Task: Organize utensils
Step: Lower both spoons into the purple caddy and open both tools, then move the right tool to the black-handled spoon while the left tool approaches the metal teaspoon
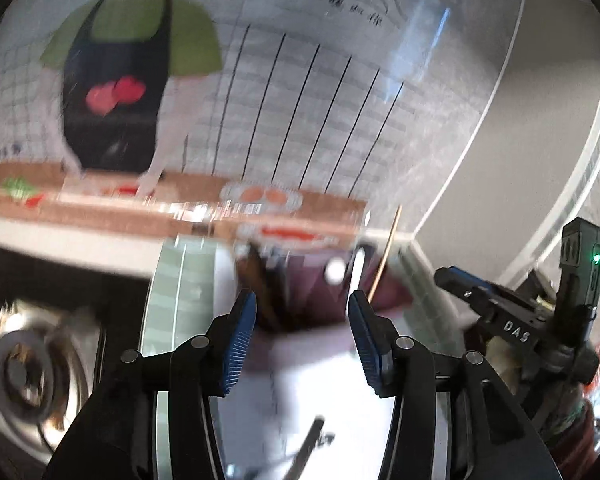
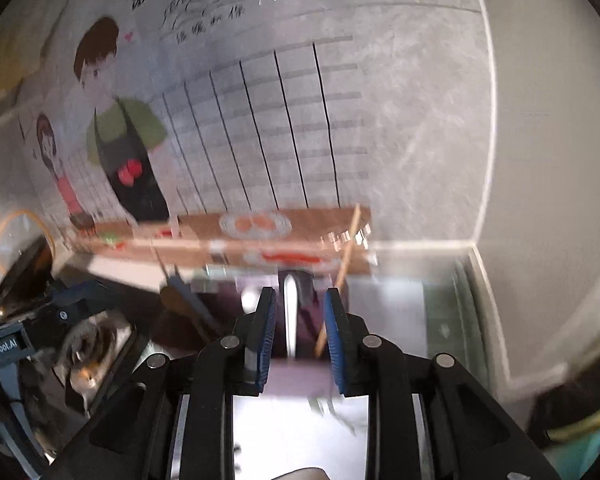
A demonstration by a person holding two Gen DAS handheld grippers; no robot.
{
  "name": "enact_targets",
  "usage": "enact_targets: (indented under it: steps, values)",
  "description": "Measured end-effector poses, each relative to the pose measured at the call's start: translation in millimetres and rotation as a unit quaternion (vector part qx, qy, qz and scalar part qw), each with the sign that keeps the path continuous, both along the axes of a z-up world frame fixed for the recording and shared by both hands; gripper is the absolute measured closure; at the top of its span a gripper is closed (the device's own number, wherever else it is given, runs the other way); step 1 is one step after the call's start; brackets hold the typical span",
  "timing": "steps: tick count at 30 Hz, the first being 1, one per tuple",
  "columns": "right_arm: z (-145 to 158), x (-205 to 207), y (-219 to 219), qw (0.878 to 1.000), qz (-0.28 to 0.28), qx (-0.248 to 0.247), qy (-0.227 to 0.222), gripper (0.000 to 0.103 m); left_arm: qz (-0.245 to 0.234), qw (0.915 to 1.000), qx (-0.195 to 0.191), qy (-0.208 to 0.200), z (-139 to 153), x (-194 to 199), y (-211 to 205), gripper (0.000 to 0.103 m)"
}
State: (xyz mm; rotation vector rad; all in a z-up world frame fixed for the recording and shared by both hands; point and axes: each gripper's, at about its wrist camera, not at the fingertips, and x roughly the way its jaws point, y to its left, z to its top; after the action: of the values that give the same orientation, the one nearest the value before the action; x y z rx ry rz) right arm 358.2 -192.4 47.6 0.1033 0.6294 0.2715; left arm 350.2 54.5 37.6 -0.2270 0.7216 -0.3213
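Risk first: dark maroon utensil holder (image 1: 316, 300) sitting at the back of the white tabletop (image 1: 324, 376), against the illustrated wall, already crowded with a brown wooden-handled utensil (image 1: 260, 280), a shiny metal-handled utensil (image 2: 290, 320) and a thin pale bamboo chopstick (image 1: 386, 256); could tip or spill if nudged by either claw, both close and blurred. Chopstick leaning outward, easily knocked loose. Left claw (image 1: 302, 336) fairly wide open, gripping nothing. Right claw (image 2: 300, 340) partly open, metal handle and chopstick between its pads, contact unclear.
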Motion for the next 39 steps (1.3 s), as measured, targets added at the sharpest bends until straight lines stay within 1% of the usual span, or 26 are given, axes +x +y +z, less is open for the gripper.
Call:
enact_targets:
  steps: [2, 5, 9, 11, 13, 15, 17, 19, 21, 24, 27, 29, 34, 36, 39]
  values:
    - [-10, -13, 1, 1.000, 0.008, 0.003, 0.024, 0.080, 0.008, 0.9997, 0.008, 0.021, -11, -15, 6, 0.054]
    - [-31, -30, 13, 0.997, 0.039, 0.005, 0.069, 0.080, 0.035, 0.9982, 0.020, 0.044, -29, -42, 24, 0.054]
    - [-69, -54, 46, 0.988, 0.096, -0.028, 0.114, 0.080, 0.074, 0.9935, 0.048, 0.072, -48, -68, 47, 0.054]
    - [-87, -64, 63, 0.983, 0.121, -0.044, 0.132, 0.080, 0.093, 0.9916, 0.036, 0.082, -55, -78, 61, 0.054]
    - [-106, -72, 86, 0.975, 0.153, -0.054, 0.154, 0.080, 0.116, 0.9891, 0.018, 0.089, -59, -87, 76, 0.054]
    - [-116, -76, 105, 0.968, 0.179, -0.059, 0.166, 0.082, 0.140, 0.9859, 0.002, 0.092, -63, -93, 90, 0.054]
    - [-125, -80, 126, 0.963, 0.195, -0.075, 0.167, 0.086, 0.153, 0.9837, -0.004, 0.094, -66, -96, 99, 0.054]
    - [-130, -84, 144, 0.959, 0.215, -0.085, 0.165, 0.089, 0.158, 0.9827, -0.002, 0.097, -69, -100, 105, 0.054]
    - [-136, -87, 161, 0.953, 0.233, -0.100, 0.164, 0.089, 0.157, 0.9827, 0.000, 0.099, -71, -100, 106, 0.054]
    - [-146, -89, 173, 0.946, 0.245, -0.111, 0.181, 0.089, 0.149, 0.9836, -0.001, 0.102, -71, -101, 103, 0.054]
    - [-145, -94, 166, 0.946, 0.245, -0.117, 0.178, 0.090, 0.136, 0.9852, 0.002, 0.104, -72, -100, 96, 0.054]
    - [-144, -97, 153, 0.949, 0.232, -0.120, 0.177, 0.090, 0.127, 0.9861, 0.002, 0.107, -74, -97, 90, 0.054]
    - [-143, -100, 98, 0.963, 0.178, -0.091, 0.183, 0.090, 0.108, 0.9869, -0.002, 0.119, -79, -91, 77, 0.054]
    - [-143, -99, 75, 0.966, 0.159, -0.084, 0.183, 0.090, 0.101, 0.9872, 0.000, 0.123, -81, -89, 71, 0.054]
    - [-142, -99, 49, 0.971, 0.132, -0.074, 0.185, 0.087, 0.087, 0.9874, 0.006, 0.132, -85, -87, 61, 0.054]
